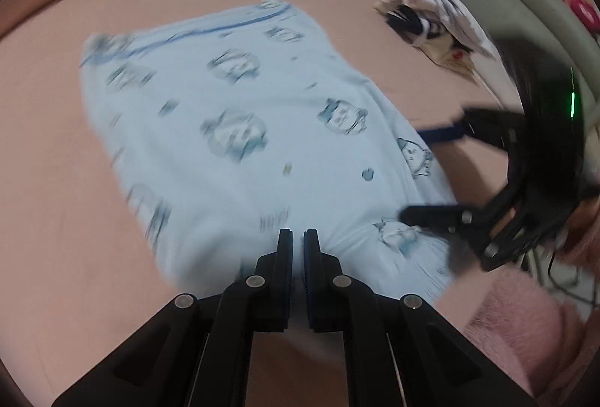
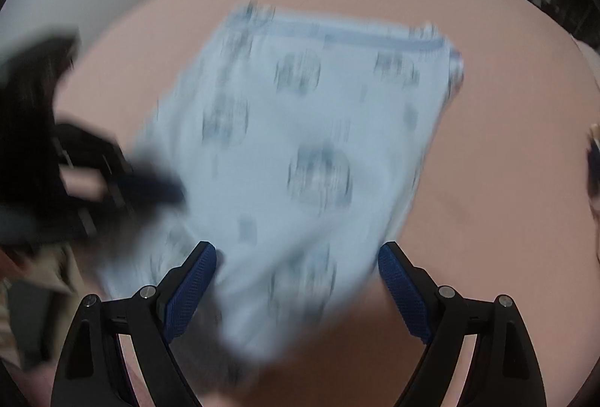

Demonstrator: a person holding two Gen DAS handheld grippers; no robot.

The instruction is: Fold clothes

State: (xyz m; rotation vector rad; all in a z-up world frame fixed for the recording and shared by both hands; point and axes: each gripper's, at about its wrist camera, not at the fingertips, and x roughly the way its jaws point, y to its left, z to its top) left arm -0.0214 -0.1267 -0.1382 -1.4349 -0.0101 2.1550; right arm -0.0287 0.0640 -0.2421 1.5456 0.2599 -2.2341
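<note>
Between the left gripper's [image 1: 297,238] closed fingers sits a pinch of the pale blue printed garment's [image 1: 240,129] near edge, so that gripper is clamped on cloth. Beside it, the right gripper [image 2: 296,270] hangs with its blue pads [image 2: 195,287] wide apart over the same edge, gripping nothing (the fabric lies between them, untouched). Beyond both, the garment is spread on a pink bedsheet [image 1: 56,144], its blue-trimmed end farthest away. A heap of other clothes [image 1: 427,21] waits near the far corner. Judging by this, a fold is under way; the next move likely needs the right gripper to pinch the free corner so both carry the edge across evenly.
</note>
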